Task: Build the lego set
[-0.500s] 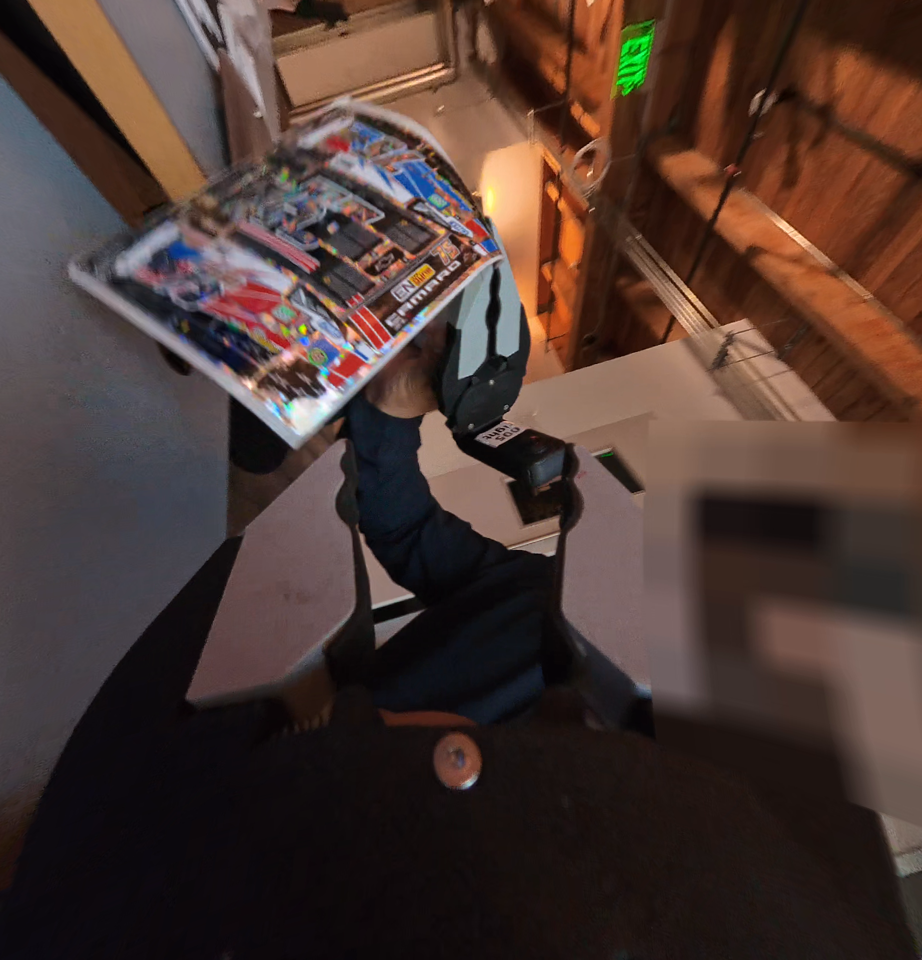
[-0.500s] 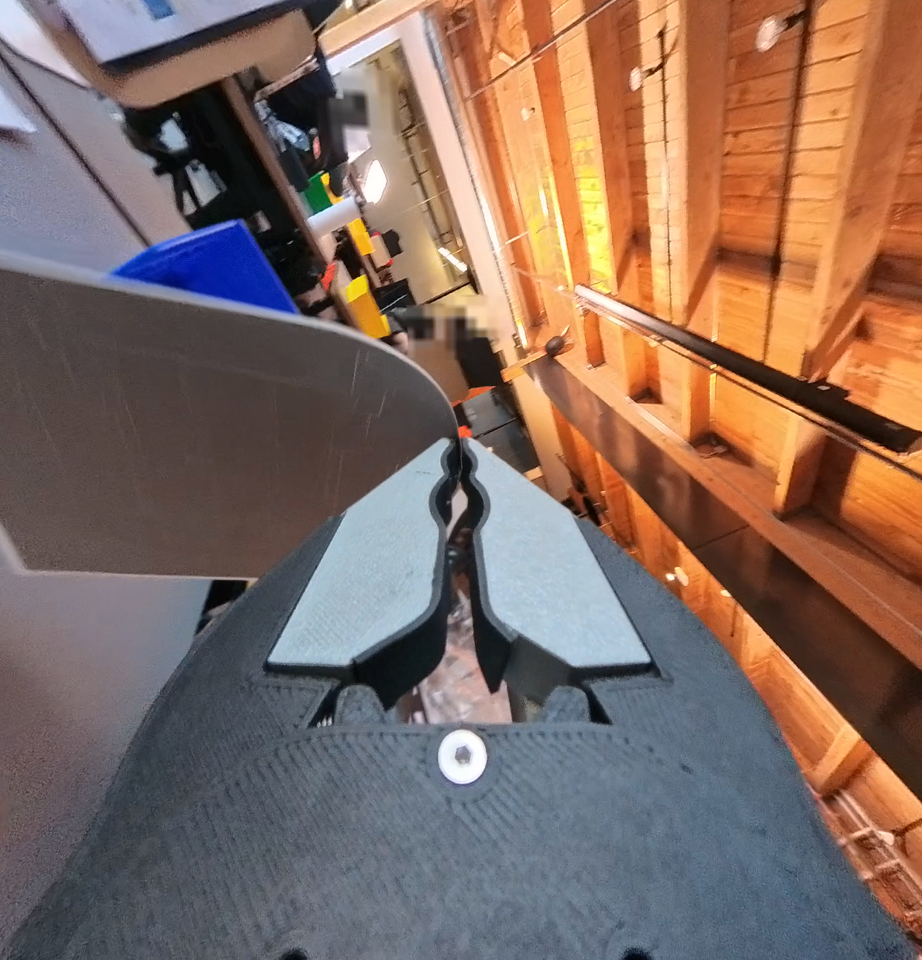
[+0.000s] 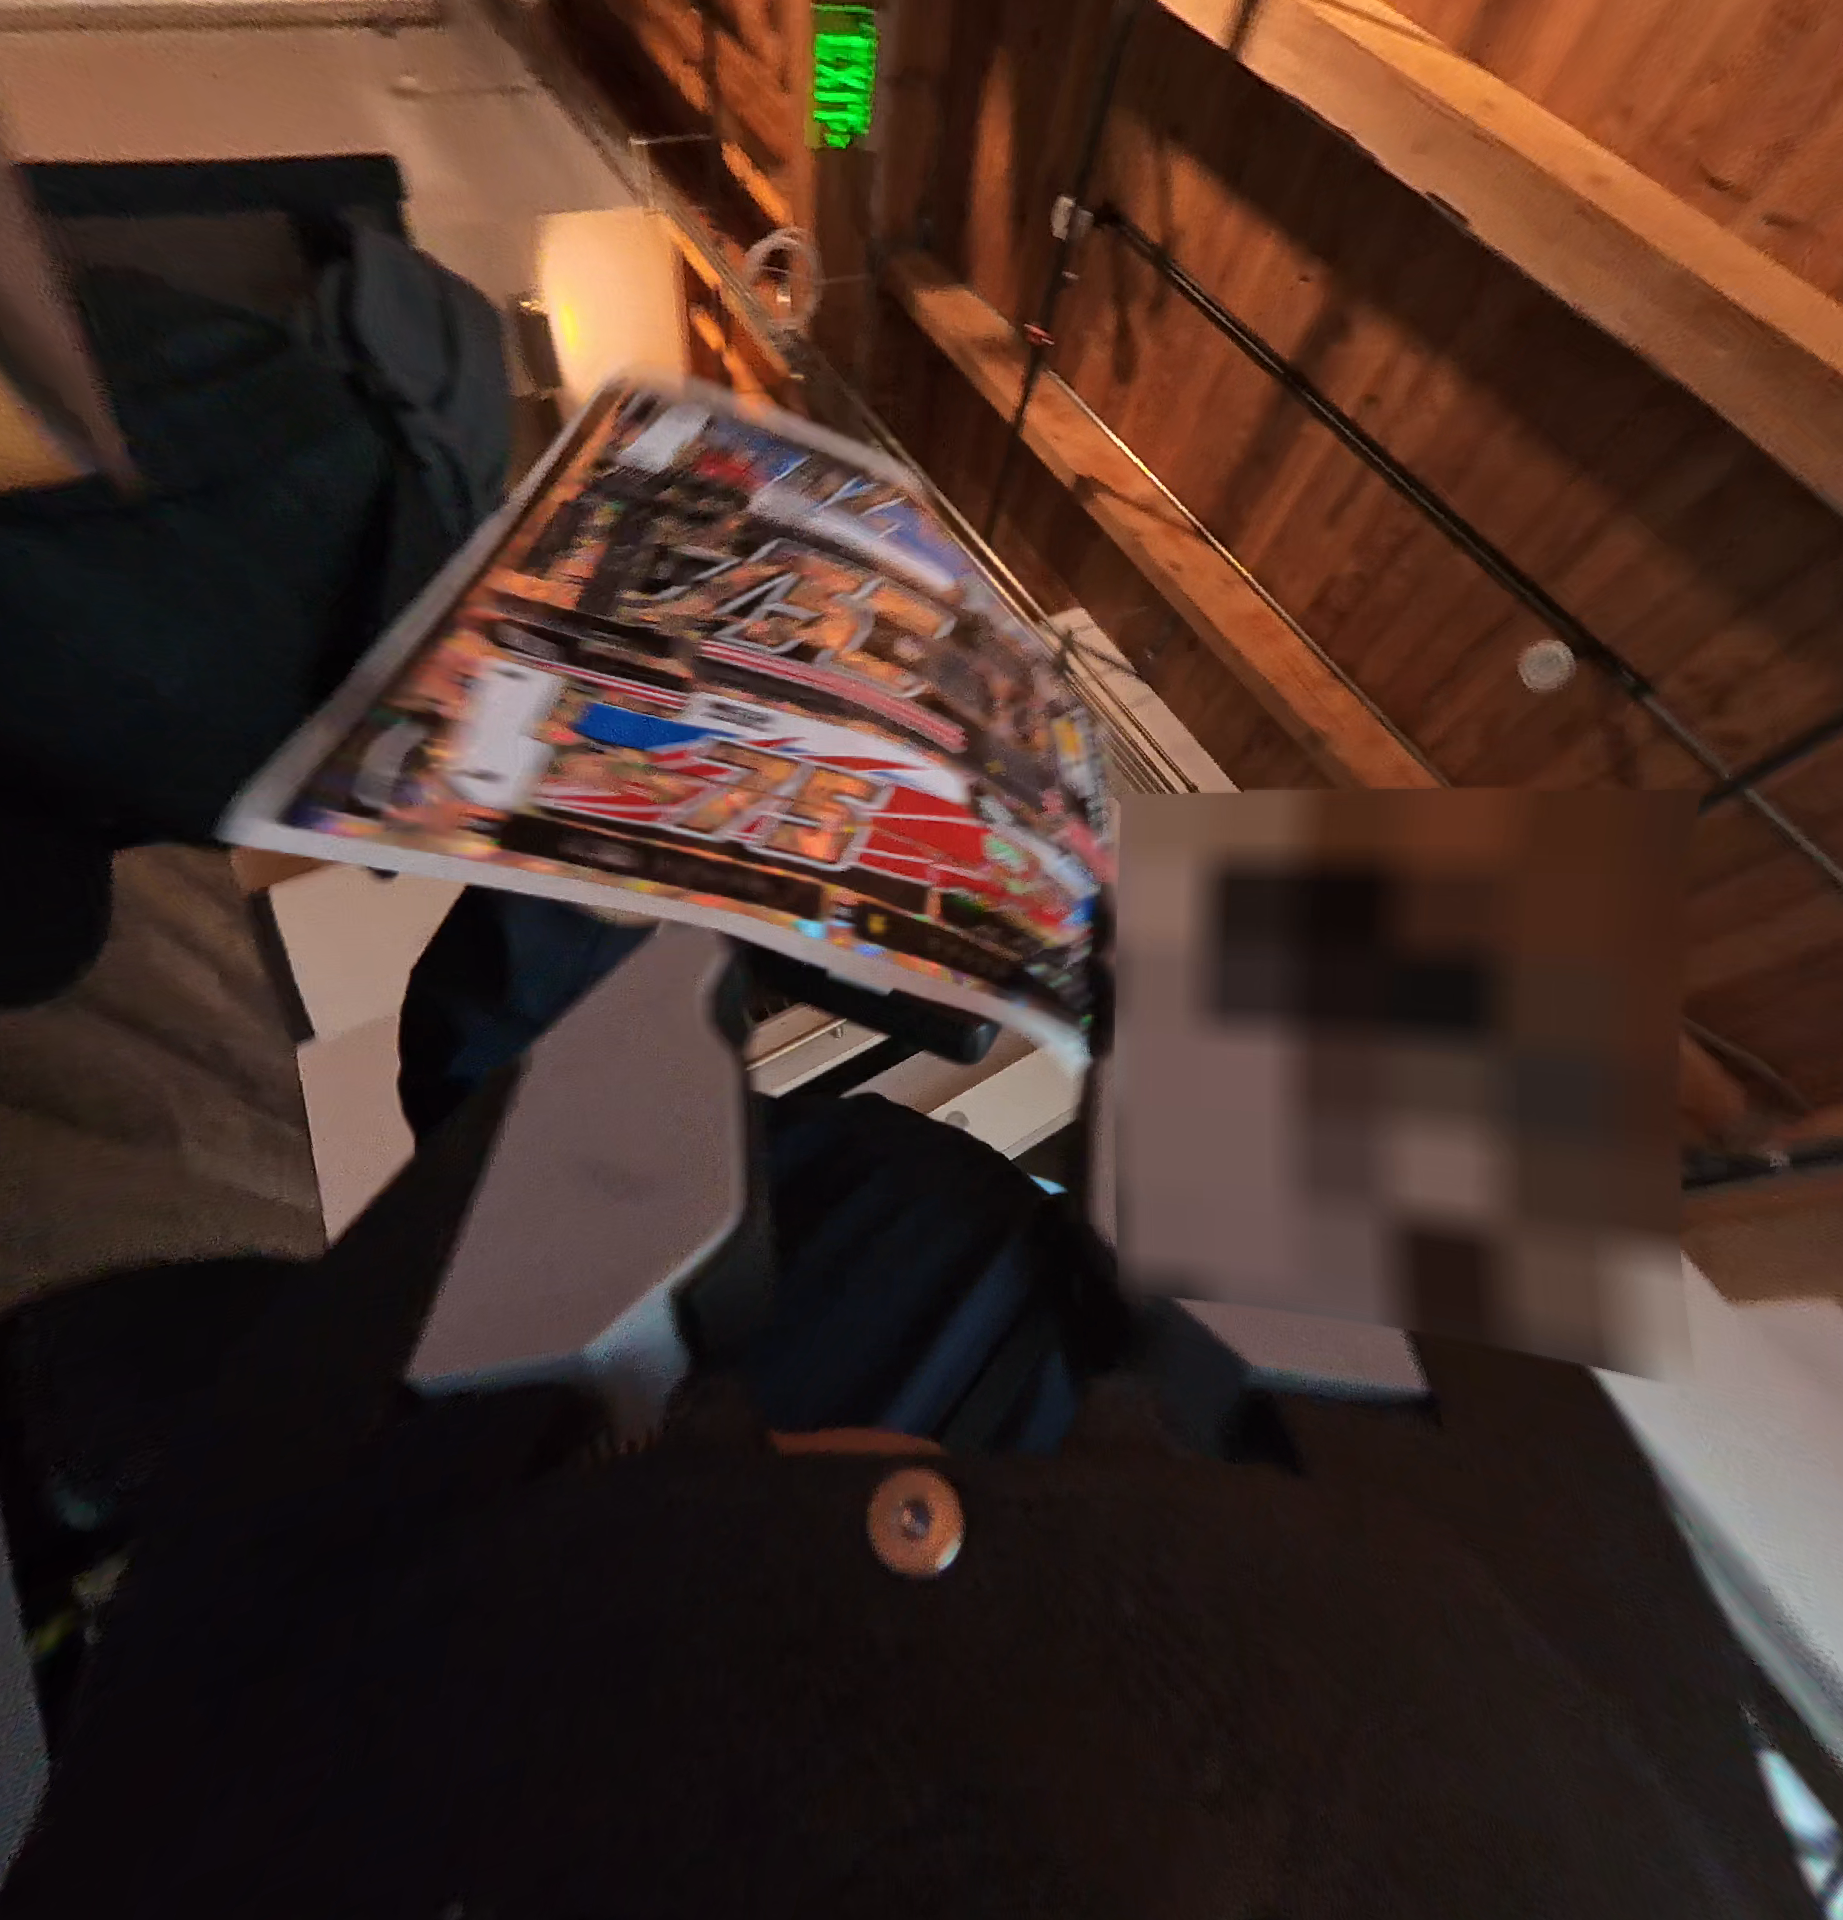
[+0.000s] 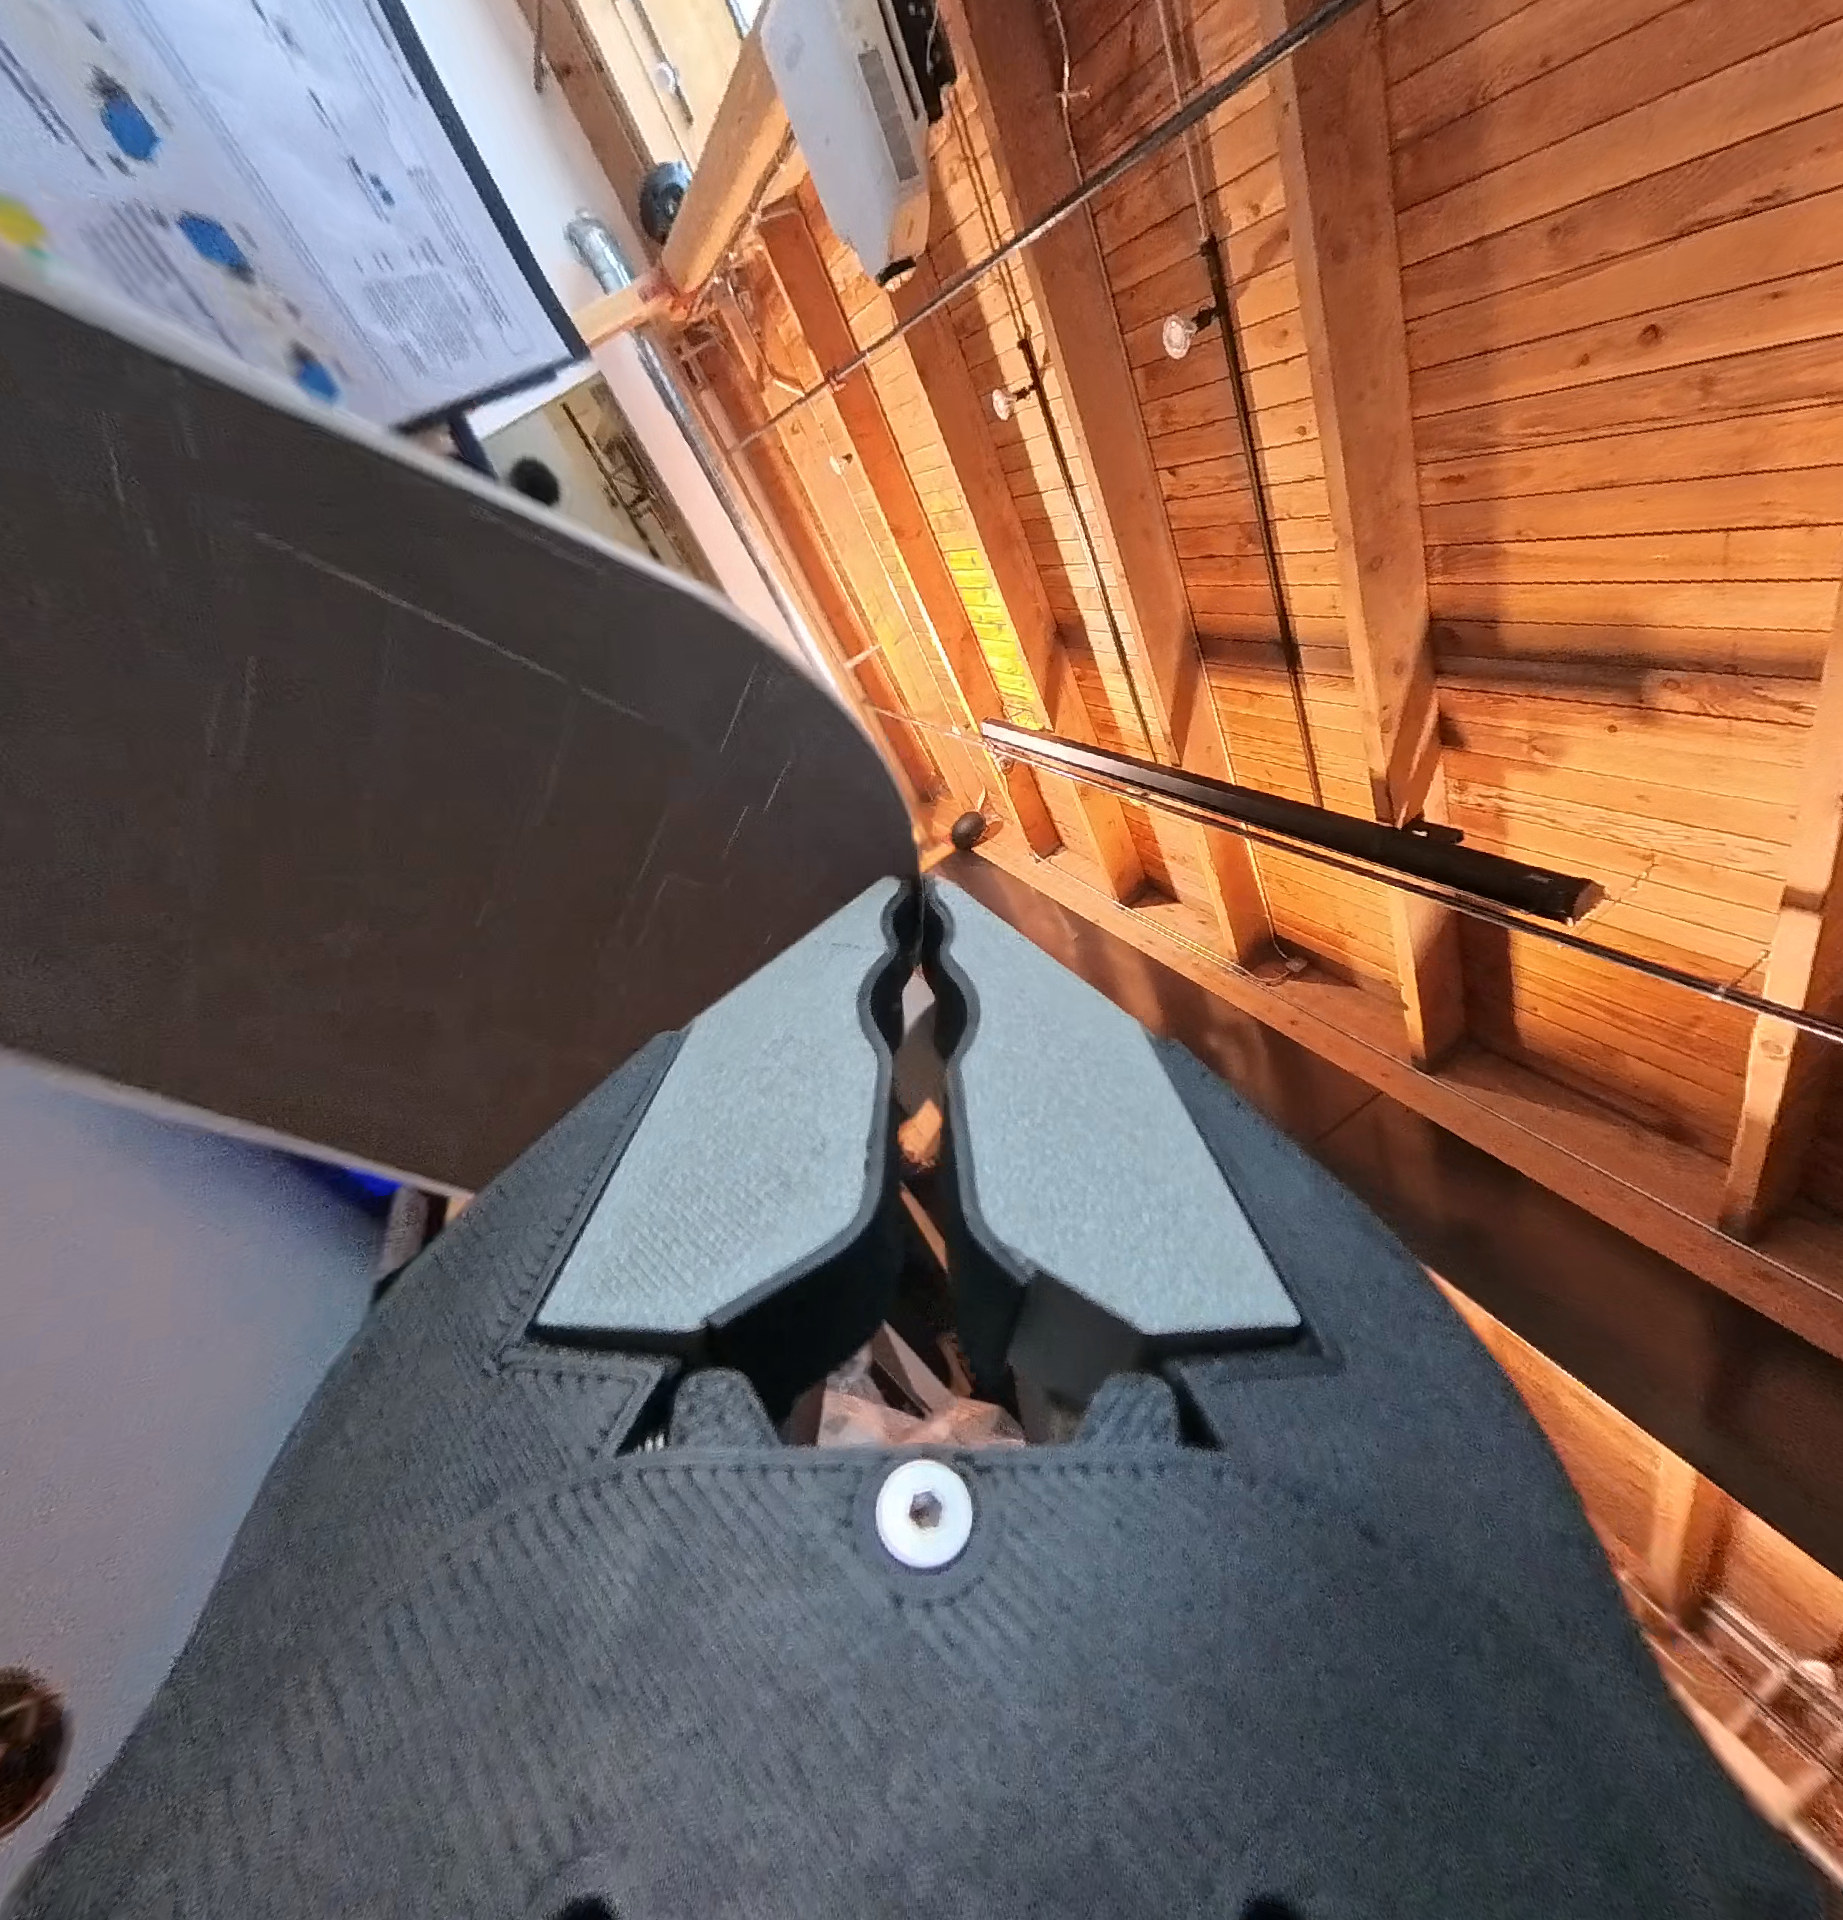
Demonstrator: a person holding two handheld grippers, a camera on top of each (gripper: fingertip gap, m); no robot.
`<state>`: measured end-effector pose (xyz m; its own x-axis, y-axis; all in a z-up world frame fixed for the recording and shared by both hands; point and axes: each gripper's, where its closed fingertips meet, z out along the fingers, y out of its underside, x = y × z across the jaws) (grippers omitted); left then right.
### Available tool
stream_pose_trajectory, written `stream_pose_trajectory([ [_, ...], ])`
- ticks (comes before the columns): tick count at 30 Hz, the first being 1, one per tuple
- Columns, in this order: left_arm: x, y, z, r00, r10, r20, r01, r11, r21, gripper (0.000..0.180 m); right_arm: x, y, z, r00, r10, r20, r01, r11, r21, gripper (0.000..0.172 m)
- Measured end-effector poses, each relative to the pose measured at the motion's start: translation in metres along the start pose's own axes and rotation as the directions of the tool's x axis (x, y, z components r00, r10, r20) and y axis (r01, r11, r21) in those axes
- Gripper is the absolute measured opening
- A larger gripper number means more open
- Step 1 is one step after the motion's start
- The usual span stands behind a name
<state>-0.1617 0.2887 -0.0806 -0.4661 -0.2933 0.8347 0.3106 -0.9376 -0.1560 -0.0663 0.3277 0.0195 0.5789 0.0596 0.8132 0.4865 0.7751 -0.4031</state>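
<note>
The right claw (image 4: pixel 919 914) is being angled up toward the ceiling beams (image 4: pixel 1353 416), pinched shut on a glossy printed sheet (image 3: pixel 688 727) spreading toward ten o'clock; the left claw (image 3: pixel 896 1039), dark and blurred, is being held wide open with nothing in its grasp.

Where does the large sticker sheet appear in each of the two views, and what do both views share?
Left wrist view: sticker sheet, printed colourful face, centre, tilted and blurred.
Right wrist view: its plain grey back fills the left; the right gripper is shut on its edge.
Shared landmark: the wooden plank ceiling.
</note>
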Motion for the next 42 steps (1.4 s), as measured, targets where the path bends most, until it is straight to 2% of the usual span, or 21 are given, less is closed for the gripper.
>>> stream_pose_trajectory([
  [1, 0.007, -0.003, 0.005, 0.998, 0.055, -0.027, -0.055, 0.998, 0.006, 0.033, -0.003, -0.003, -0.007, 1.000, 0.000, 0.014, -0.001, 1.000, 0.013, 0.000],
  [3, 0.020, -0.012, 0.012, 0.986, 0.157, -0.051, -0.156, 0.987, 0.030, 0.022, -0.012, -0.006, -0.023, 0.999, -0.016, 0.044, 0.014, 0.999, 0.029, 0.000],
  [6, 0.006, -0.022, 0.008, 0.935, 0.315, 0.161, -0.314, 0.949, -0.028, 0.006, -0.036, 0.002, -0.043, 0.992, -0.006, 0.126, 0.005, 1.000, 0.010, 0.000],
  [8, -0.002, -0.028, -0.006, 0.847, 0.429, 0.314, -0.408, 0.903, -0.133, 0.000, -0.067, 0.018, -0.054, 0.968, 0.018, 0.250, -0.014, 1.000, -0.018, 0.000],
  [10, -0.003, -0.033, -0.026, 0.719, 0.548, 0.428, -0.483, 0.836, -0.259, 0.000, -0.113, 0.040, -0.068, 0.891, 0.093, 0.444, -0.058, 0.994, -0.092, 0.000],
  [13, -0.001, -0.025, -0.051, 0.590, 0.644, 0.487, -0.486, 0.765, -0.423, 0.000, -0.166, 0.058, -0.089, 0.694, 0.341, 0.634, -0.209, 0.938, -0.276, 0.001],
  [14, -0.005, -0.021, -0.059, 0.535, 0.680, 0.501, -0.477, 0.732, -0.486, 0.000, -0.173, 0.058, -0.090, 0.634, 0.425, 0.647, -0.280, 0.905, -0.319, 0.003],
  [16, -0.012, -0.007, -0.070, 0.482, 0.742, 0.466, -0.450, 0.666, -0.594, 0.000, -0.182, 0.057, -0.086, 0.495, 0.583, 0.644, -0.428, 0.809, -0.403, 0.007],
  [17, -0.016, -0.001, -0.074, 0.467, 0.764, 0.445, -0.440, 0.638, -0.632, 0.000, -0.186, 0.060, -0.080, 0.418, 0.662, 0.621, -0.487, 0.741, -0.462, 0.016],
  [19, -0.022, 0.011, -0.079, 0.450, 0.801, 0.394, -0.430, 0.581, -0.691, 0.000, -0.193, 0.068, -0.065, 0.257, 0.791, 0.555, -0.576, 0.587, -0.569, 0.049],
  [20, -0.025, 0.015, -0.081, 0.439, 0.819, 0.370, -0.429, 0.553, -0.715, 0.000, -0.196, 0.071, -0.058, 0.173, 0.830, 0.530, -0.609, 0.513, -0.604, 0.055],
  [24, -0.018, 0.039, -0.079, 0.432, 0.884, 0.181, -0.498, 0.401, -0.769, 0.000, -0.207, 0.074, -0.028, -0.136, 0.879, 0.457, -0.675, 0.256, -0.692, 0.084],
  [26, -0.007, 0.053, -0.076, 0.428, 0.901, 0.072, -0.550, 0.323, -0.770, 0.000, -0.213, 0.064, -0.020, -0.325, 0.834, 0.445, -0.651, 0.144, -0.745, 0.087],
  [27, -0.003, 0.059, -0.075, 0.422, 0.906, 0.032, -0.566, 0.291, -0.771, 0.000, -0.216, 0.058, -0.018, -0.394, 0.803, 0.448, -0.633, 0.116, -0.766, 0.087],
  [30, 0.003, 0.065, -0.078, 0.384, 0.923, -0.015, -0.577, 0.228, -0.784, 0.000, -0.226, 0.039, -0.015, -0.495, 0.713, 0.496, -0.601, 0.131, -0.788, 0.095],
  [32, 0.007, 0.064, -0.082, 0.374, 0.927, -0.011, -0.573, 0.222, -0.789, 0.000, -0.218, 0.015, -0.021, -0.618, 0.575, 0.536, -0.577, 0.130, -0.806, 0.081],
  [34, 0.008, 0.060, -0.087, 0.357, 0.934, 0.024, -0.558, 0.233, -0.797, 0.000, -0.209, -0.001, -0.029, -0.692, 0.454, 0.561, -0.558, 0.155, -0.815, 0.023],
  [35, 0.006, 0.055, -0.092, 0.339, 0.939, 0.058, -0.539, 0.245, -0.806, 0.000, -0.208, -0.004, -0.030, -0.697, 0.435, 0.570, -0.558, 0.170, -0.812, 0.000],
  [37, 0.001, 0.046, -0.104, 0.301, 0.944, 0.133, -0.492, 0.273, -0.827, 0.000, -0.211, -0.001, -0.023, -0.656, 0.492, 0.573, -0.569, 0.176, -0.803, 0.000],
  [40, -0.002, 0.031, -0.121, 0.257, 0.925, 0.281, -0.409, 0.368, -0.835, 0.036, -0.206, 0.003, -0.020, -0.653, 0.528, 0.543, -0.552, 0.160, -0.819, 0.000],
  [42, 0.001, 0.028, -0.128, 0.245, 0.914, 0.324, -0.374, 0.397, -0.838, 0.049, -0.204, 0.006, -0.018, -0.660, 0.554, 0.508, -0.521, 0.151, -0.840, 0.000],
])
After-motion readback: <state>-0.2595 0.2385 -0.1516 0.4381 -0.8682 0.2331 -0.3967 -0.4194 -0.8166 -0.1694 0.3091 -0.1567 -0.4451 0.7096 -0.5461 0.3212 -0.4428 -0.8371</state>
